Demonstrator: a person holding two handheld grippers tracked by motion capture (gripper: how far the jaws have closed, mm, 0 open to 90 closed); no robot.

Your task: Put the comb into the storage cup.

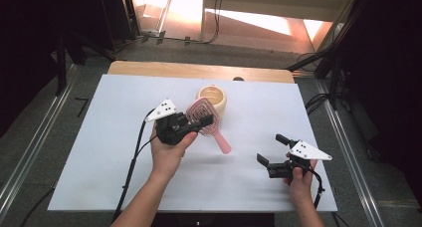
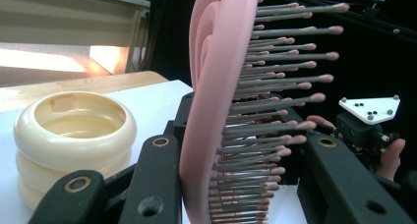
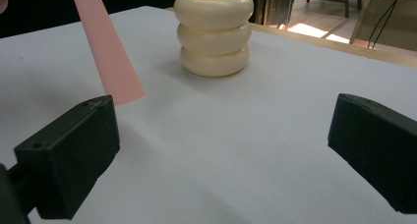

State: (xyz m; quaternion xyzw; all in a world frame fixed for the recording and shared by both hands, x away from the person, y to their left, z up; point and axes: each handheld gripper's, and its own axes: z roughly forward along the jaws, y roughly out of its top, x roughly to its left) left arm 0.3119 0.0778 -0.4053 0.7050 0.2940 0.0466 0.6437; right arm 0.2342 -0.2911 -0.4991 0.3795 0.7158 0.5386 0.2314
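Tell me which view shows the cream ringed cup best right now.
The right gripper view: the cream ringed cup stands whole and unobstructed on the table. The left gripper view shows it close but cut by the gripper. In the high view it sits partly behind the pink hairbrush.

Cream ribbed cup (image 1: 212, 98) on white table (image 1: 89, 152), perhaps empty.
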